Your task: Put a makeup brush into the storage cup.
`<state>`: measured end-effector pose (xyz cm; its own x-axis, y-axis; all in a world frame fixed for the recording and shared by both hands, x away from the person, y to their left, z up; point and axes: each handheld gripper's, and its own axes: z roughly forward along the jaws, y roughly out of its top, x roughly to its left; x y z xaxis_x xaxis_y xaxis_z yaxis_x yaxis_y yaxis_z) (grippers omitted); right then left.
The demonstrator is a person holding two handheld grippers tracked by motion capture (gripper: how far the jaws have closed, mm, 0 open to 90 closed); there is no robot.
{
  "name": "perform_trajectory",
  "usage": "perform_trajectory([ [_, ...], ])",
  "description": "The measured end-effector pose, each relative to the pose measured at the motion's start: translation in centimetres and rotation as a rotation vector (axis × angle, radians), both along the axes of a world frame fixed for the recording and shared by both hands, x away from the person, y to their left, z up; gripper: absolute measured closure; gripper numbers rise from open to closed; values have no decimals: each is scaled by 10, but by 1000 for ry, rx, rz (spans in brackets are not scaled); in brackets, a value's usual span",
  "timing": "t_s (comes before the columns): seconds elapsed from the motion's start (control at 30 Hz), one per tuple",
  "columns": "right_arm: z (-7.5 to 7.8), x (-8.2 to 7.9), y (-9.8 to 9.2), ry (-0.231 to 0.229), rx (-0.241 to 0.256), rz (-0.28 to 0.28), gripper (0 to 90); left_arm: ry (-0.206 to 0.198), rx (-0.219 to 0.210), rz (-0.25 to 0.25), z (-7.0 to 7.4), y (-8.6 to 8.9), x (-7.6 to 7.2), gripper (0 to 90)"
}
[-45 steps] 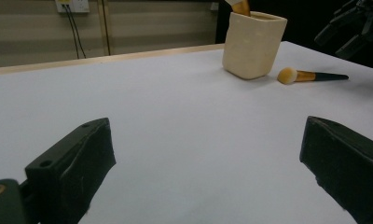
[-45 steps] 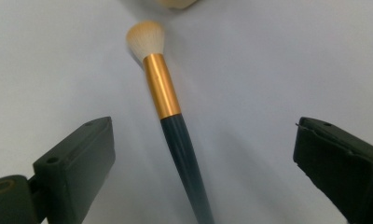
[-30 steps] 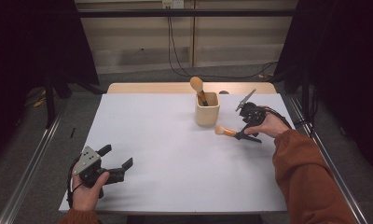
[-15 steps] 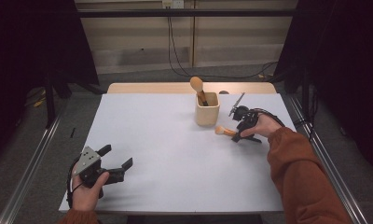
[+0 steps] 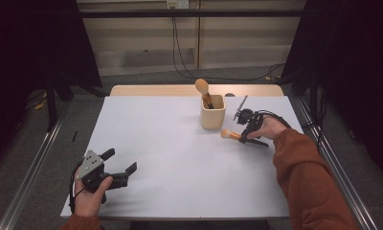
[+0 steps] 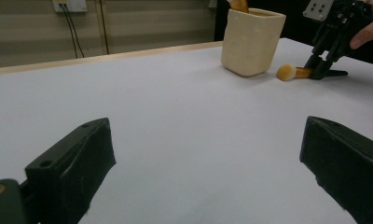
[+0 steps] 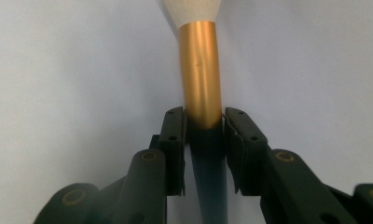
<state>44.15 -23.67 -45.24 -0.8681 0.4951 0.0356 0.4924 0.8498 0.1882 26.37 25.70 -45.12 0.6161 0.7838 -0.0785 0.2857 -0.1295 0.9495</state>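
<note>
A makeup brush with a pale bristle head, gold ferrule and black handle lies on the white table, just right of a cream cup. My right gripper is shut on it; in the right gripper view the pads press both sides of the brush where gold meets black. A second brush stands in the cup. My left gripper rests open at the front left, with nothing between its jaws. In the left gripper view the cup and the lying brush sit far ahead.
A wooden strip runs along the table's far edge. Cables hang down the wall behind. Metal rails flank the table on both sides. An orange sleeve covers the right forearm over the table's right front.
My right gripper has moved a little left and down onto the lying brush. The left gripper and the cup have not moved.
</note>
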Motion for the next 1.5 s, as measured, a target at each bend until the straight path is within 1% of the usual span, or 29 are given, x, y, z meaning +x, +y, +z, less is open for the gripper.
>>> perform_trajectory([
  [0.07, 0, 1, 2, 12, -13, -3, 722, 2, -7, 1, 0, 0, 0, 28],
  [0.1, 1, 1, 2, 15, -10, -12, 728, 2, -7, 1, 0, 0, 0, 28],
  [0.13, 0, 1, 2, 16, -10, -10, 735, -3, -1, 0, 0, 0, 0, 28],
  [0.2, 0, 1, 1, 16, -8, 1, 749, -7, -2, 5, 1, 1, -1, 29],
  [0.33, 0, 0, 1, 13, -8, -1, 751, -4, -5, 6, 0, 1, -1, 29],
  [0.43, 1, -1, 2, 3, -14, 1, 751, -4, -1, 4, 0, 1, 0, 29],
  [0.47, 1, -2, 2, 0, -9, -6, 751, -1, -5, 9, 0, 1, -1, 29],
  [0.63, 1, -2, 1, 4, -1, -9, 751, 0, 2, 10, 0, 1, 0, 29],
  [0.7, 3, -2, 0, -2, -1, -10, 751, -1, 4, 8, 0, 1, 0, 29],
  [0.73, 4, -3, 0, -4, 14, -4, 751, -2, 4, 8, 0, 1, 0, 29],
  [0.77, 6, -5, 0, -6, 19, -20, 751, -2, 4, 8, 0, 1, -1, 29],
  [0.83, 8, -5, -2, -18, 35, -21, 751, -2, 4, 9, 0, 1, -1, 29],
  [0.87, 10, -6, -3, -35, 28, -22, 751, -2, 5, 7, 0, 1, -1, 29],
  [0.9, 12, -7, -3, -37, 32, -36, 752, -4, 3, 6, 0, 0, -1, 29],
  [0.93, 14, -8, -3, -39, 41, -37, 751, -3, 5, 7, 0, 0, -1, 29],
  [0.97, 16, -8, -4, -57, 42, -45, 751, -3, 5, 6, 0, 0, -1, 29],
  [1.0, 18, -9, -6, -48, 48, -45, 751, -2, 5, 6, 0, 0, -1, 29],
  [1.03, 19, -11, -6, -54, 58, -54, 751, -2, 5, 6, 0, 0, -1, 29],
  [1.07, 21, -12, -7, -72, 51, -54, 751, -2, 5, 6, 0, 0, -1, 29],
  [1.1, 22, -13, -7, -70, 58, -61, 751, -1, 6, 9, 0, 0, -1, 29],
  [1.17, 25, -16, -11, -87, 81, -80, 751, -2, 7, 9, 0, 0, -1, 29],
  [1.2, 25, -16, -12, -85, 90, -87, 751, -2, 6, 6, 0, 0, -1, 29],
  [1.23, 25, -18, -15, -97, 95, -108, 751, -1, 6, 6, 0, 0, -1, 29],
  [1.3, 24, -20, -18, -98, 106, -128, 751, -2, 6, 6, 0, 0, -1, 29],
  [1.33, 24, -21, -19, -111, 113, -135, 751, -2, 6, 8, 0, 0, -1, 29],
  [1.37, 25, -23, -21, -117, 134, -146, 751, -3, 4, 8, 0, 0, -1, 29],
  [1.4, 26, -24, -21, -124, 137, -156, 751, -3, 4, 8, 0, 0, -1, 29],
  [1.43, 27, -25, -23, -145, 143, -178, 751, -3, 5, 8, 0, 0, -1, 29],
  [1.5, 29, -26, -24, -163, 164, -213, 751, -3, 6, 5, 0, 0, -1, 29],
])
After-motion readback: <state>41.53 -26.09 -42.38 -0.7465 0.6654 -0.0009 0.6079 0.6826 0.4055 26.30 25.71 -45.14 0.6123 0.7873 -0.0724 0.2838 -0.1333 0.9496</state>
